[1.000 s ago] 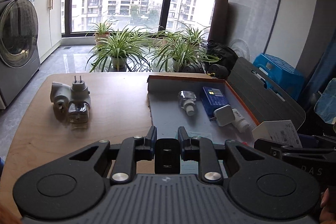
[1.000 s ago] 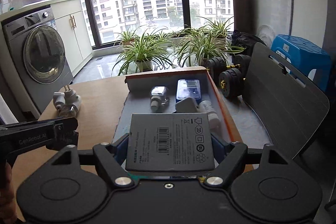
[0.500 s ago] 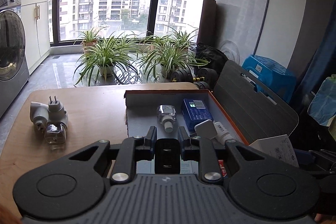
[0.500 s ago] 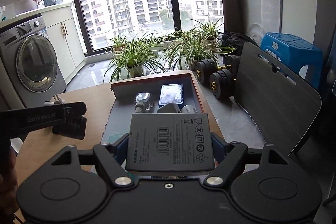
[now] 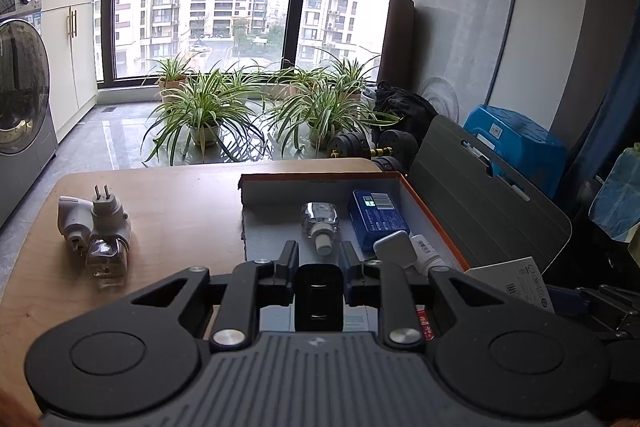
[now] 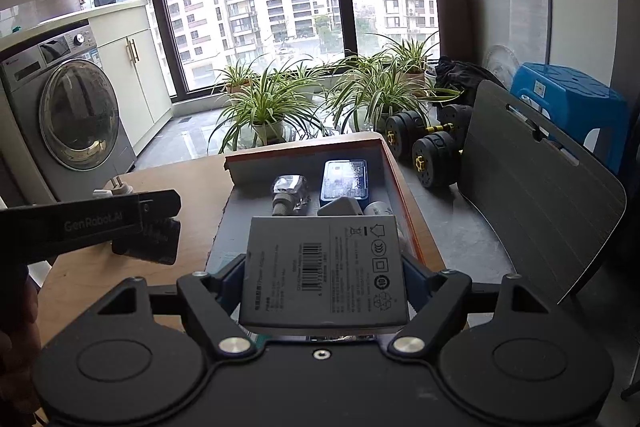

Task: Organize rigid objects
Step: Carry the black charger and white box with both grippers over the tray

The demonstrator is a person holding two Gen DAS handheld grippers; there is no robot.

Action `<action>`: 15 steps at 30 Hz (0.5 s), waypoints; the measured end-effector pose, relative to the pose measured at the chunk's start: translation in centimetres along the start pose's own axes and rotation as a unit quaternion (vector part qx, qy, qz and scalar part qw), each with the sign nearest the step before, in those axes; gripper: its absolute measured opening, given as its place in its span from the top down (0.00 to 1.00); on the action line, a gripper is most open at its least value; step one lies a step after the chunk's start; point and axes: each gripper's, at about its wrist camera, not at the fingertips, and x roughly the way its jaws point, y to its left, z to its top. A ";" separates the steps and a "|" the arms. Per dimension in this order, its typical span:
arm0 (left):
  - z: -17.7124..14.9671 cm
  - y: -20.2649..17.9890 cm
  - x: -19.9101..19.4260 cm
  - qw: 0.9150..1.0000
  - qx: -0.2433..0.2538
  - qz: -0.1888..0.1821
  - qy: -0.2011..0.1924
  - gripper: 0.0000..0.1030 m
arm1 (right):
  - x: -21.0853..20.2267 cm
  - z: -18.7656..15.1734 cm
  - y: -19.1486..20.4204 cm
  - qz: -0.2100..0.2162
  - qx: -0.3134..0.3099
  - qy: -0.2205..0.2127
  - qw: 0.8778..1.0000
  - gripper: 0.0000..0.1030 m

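Your near-left part of table (image 5: 180,211) bare: free passage there. Far-left corner blocked by white plugs (image 5: 92,213) and clear bottle (image 5: 107,254), bunched and touching. Right side taken by tray (image 5: 434,217); its far half crowded: small bottle (image 5: 319,221), blue box (image 5: 378,213), white adapter (image 5: 395,249). Chair back (image 5: 486,193) stands just beyond table's right edge.

A: What do the tools look like?
B: Both grippers, left gripper (image 5: 319,257) and right gripper (image 6: 324,267), are matte black plastic with round discs, silver screws and blue-lined fingers (image 6: 412,277).
A: Markings?
B: "GenRobot.AI" in grey on the left one's side.
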 end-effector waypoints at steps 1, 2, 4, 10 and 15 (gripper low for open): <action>0.0 0.0 0.0 1.000 0.000 0.000 0.000 0.78 | 0.0 0.1 0.1 0.000 0.000 0.000 1.000 0.11; 0.0 0.0 0.0 1.000 0.000 0.001 -0.001 0.78 | 0.1 0.1 0.2 0.001 -0.001 0.000 1.000 0.11; 0.0 0.1 0.1 1.000 0.001 0.001 -0.001 0.78 | 0.1 0.2 0.3 0.002 -0.002 0.001 1.000 0.11; 0.1 0.2 0.3 1.000 0.001 0.002 0.001 0.78 | 0.5 0.5 0.5 0.003 -0.004 0.000 1.000 0.11; 0.1 0.2 0.3 1.000 0.000 0.000 0.001 0.78 | 0.6 0.6 0.6 0.004 -0.005 0.000 1.000 0.11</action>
